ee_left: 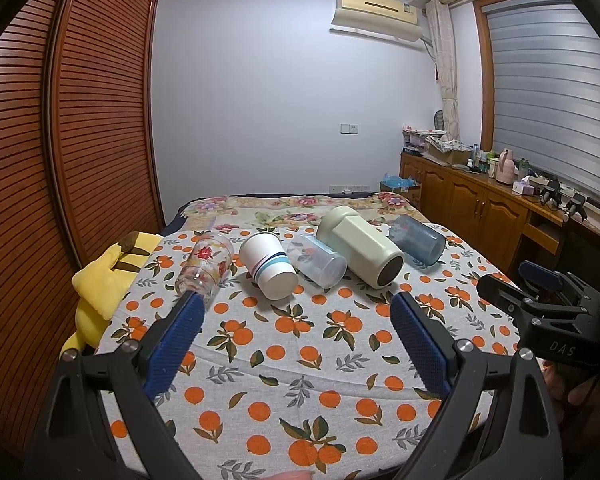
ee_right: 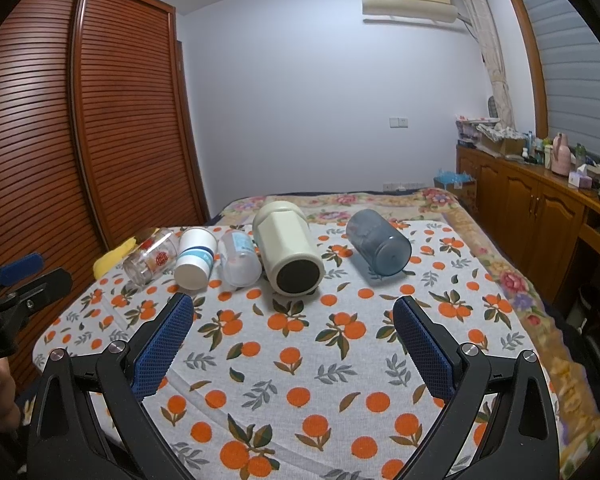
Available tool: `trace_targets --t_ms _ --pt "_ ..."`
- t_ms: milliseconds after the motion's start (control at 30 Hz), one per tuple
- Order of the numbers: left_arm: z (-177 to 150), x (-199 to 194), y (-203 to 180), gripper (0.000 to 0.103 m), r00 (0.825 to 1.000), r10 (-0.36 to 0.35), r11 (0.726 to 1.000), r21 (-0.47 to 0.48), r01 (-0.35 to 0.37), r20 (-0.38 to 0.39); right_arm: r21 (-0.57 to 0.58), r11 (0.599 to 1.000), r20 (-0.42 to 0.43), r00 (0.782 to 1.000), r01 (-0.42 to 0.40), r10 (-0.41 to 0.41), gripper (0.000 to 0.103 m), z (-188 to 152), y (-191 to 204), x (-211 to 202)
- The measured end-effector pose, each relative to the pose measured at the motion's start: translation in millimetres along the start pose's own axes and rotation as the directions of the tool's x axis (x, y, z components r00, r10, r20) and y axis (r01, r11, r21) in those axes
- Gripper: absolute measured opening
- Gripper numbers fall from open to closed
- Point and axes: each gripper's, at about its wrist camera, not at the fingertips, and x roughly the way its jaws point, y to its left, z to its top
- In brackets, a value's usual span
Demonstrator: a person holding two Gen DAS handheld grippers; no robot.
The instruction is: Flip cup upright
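1. Five cups lie on their sides in a row across the middle of both frames, on the orange-print cloth [ee_right: 300, 344] covering the bed, apparently staged for righting: floral glass [ee_left: 205, 266], white paper cup [ee_left: 268, 266], clear plastic cup [ee_left: 318, 260], cream mug [ee_left: 360, 248], blue cup [ee_left: 418, 242].
2. Which cup goes first I cannot tell.
3. Left tongs [ee_left: 296, 340] are spread wide, holding nothing; the floral glass sits at the left finger's tip, contact unclear.
4. Right tongs [ee_right: 292, 340] likewise gape empty, short of the row.
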Motion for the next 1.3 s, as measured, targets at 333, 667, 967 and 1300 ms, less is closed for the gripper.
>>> trace_targets --t_ms 333,667,967,1300 --pt "0.6 -0.8 0.5 0.095 1.0 -0.002 1.0 0.002 0.002 0.0 0.0 1.0 -0.002 1.0 -0.001 0.001 0.101 0.3 -0.3 0.4" --pt "0.7 -1.3 -0.1 0.095 1.0 -0.001 1.0 0.004 0.001 0.001 -0.002 1.0 -0.008 1.0 -0.003 0.003 0.101 -2.8 2.4 0.2" --pt "1.8 -2.9 0.3 0.095 1.0 -0.003 1.0 0.006 0.003 0.003 -0.001 1.0 -0.008 1.0 -0.002 0.002 0.101 -2.7 2.2 0.4" --pt "0.9 3.5 -0.3 0.095 1.0 -0.008 1.0 0.011 0.009 -0.022 0.004 1.0 -0.019 1.0 -0.001 0.002 0.101 -4.4 1.8 3.0"
